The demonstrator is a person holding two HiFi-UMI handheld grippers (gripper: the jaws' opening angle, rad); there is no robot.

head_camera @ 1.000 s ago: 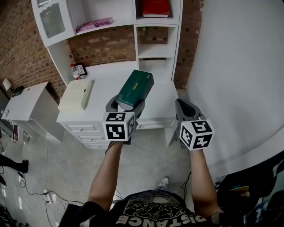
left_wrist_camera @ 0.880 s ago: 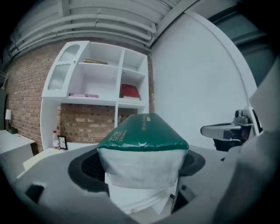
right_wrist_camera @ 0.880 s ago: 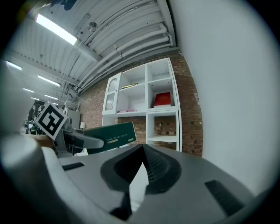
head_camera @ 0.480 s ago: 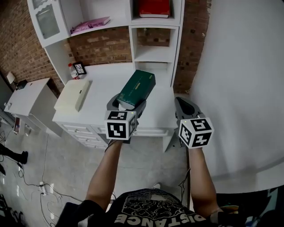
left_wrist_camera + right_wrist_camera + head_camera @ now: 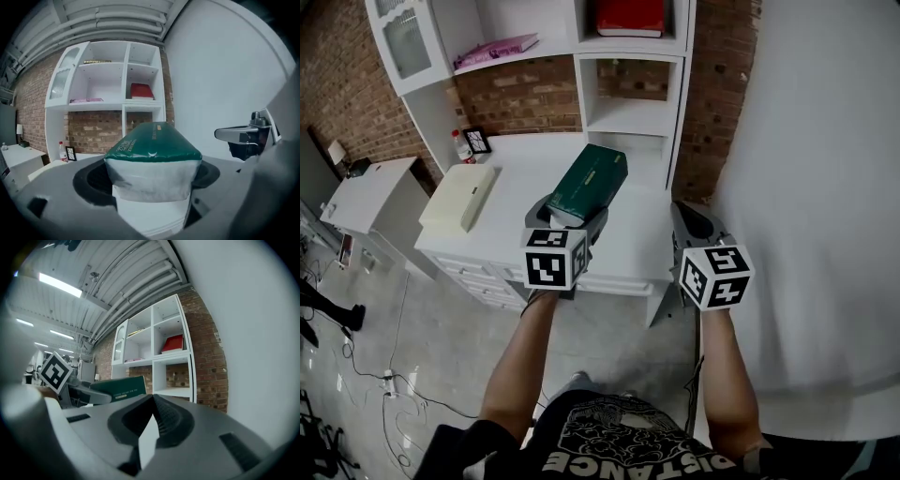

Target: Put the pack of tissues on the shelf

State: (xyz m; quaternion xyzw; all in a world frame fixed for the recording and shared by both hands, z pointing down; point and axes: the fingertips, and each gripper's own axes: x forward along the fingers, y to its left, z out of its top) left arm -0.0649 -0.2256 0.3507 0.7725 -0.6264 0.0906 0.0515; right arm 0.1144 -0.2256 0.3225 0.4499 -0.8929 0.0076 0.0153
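The left gripper has its jaws clamped on the near end of the pack of tissues. They stand as far apart as the pack is wide, pressing its two sides. In the left gripper view the pale end of the pack sits squeezed between the jaws, and its dark green top runs away from the camera towards the shelf unit. In the head view the pack is held over the right half of the white worktop, nearer the front edge than the back, and slants away towards the shelves. Whether its far end touches the worktop cannot be told.

The right gripper is off the worktop's front right corner, beside the white wall. Its jaws are closed flat against each other with nothing between them.

A cream box lies at the worktop's left edge. A small bottle and a little frame stand in the back left corner. A red thing lies in an upper compartment of the shelf unit.
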